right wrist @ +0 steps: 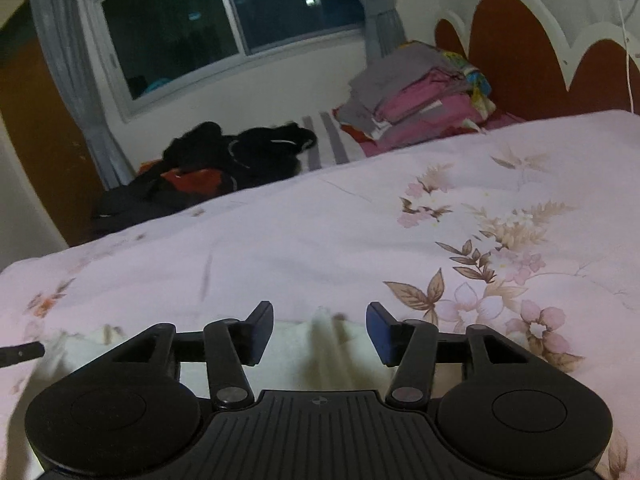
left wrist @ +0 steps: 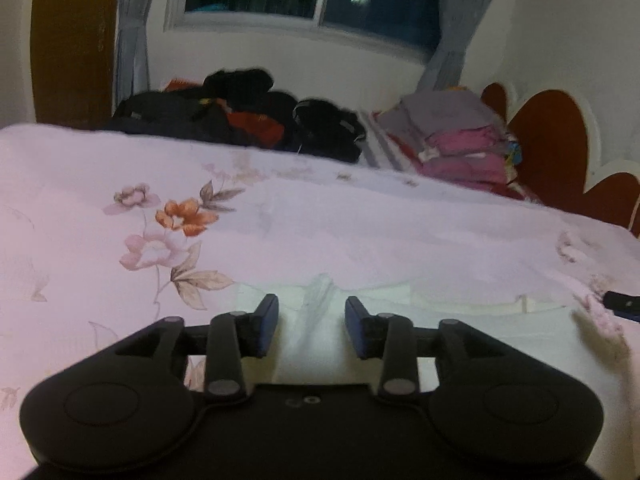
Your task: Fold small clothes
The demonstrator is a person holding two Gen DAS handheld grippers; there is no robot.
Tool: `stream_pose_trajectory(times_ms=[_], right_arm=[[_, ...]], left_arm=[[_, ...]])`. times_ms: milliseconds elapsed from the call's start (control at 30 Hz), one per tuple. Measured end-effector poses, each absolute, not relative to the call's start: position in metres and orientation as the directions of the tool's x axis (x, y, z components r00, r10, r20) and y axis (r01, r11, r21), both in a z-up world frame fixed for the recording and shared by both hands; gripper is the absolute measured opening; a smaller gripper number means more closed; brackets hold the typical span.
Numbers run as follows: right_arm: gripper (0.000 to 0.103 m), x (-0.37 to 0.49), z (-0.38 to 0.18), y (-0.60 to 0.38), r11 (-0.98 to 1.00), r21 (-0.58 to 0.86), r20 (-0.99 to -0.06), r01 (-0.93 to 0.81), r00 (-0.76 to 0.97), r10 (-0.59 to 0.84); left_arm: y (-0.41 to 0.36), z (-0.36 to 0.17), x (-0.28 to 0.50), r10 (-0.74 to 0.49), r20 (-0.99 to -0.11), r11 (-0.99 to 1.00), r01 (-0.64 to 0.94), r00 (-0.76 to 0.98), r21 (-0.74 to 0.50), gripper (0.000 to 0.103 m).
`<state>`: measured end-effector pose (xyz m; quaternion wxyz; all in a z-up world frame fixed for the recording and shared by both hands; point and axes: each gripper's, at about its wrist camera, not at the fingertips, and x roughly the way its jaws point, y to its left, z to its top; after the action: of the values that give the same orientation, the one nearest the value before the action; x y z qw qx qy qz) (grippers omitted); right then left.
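Both released — left hand-held gripper [left wrist: 311, 326], right hand-held gripper [right wrist: 320, 332], nothing pinched | white garment [left wrist: 400, 320] lies on the floral bedspread [left wrist: 320, 232], under both | risk, we judge: raised creases between the jaws may spring the fold open, or snag.

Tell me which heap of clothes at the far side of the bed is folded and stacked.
The pink and grey pile beside the headboard is neatly stacked; the black heap under the window lies crumpled.
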<state>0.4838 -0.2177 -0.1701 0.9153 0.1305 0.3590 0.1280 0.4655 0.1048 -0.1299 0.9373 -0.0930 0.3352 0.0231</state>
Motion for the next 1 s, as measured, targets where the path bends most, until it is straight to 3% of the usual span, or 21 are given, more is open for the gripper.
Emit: stream_pose_trajectory(times_ms=[200,433,1000], right_arm=[[0.045,0.455,-0.169,-0.18,0.916,0.321,-0.64,-0.24,0.658,0.397],[0.045,0.44,-0.183,-0.15,0.905,0.316,-0.675,-0.284,0.603,0.425],[0.045,0.422,-0.206,-0.187,0.959,0.197,-0.736,-0.203,0.615,0.282]], left_arm=[[0.074,-0.127,0.449,-0.11,-0.657,0.983,-0.016,0.746,-0.182,0.039],[0.055,-0.145,0.449,-0.108,-0.71,0.985,-0.023,0.696,-0.172,0.04],[0.066,-0.157,0.435,-0.041,-0.733,0.992,-0.06,0.679,-0.11,0.041]])
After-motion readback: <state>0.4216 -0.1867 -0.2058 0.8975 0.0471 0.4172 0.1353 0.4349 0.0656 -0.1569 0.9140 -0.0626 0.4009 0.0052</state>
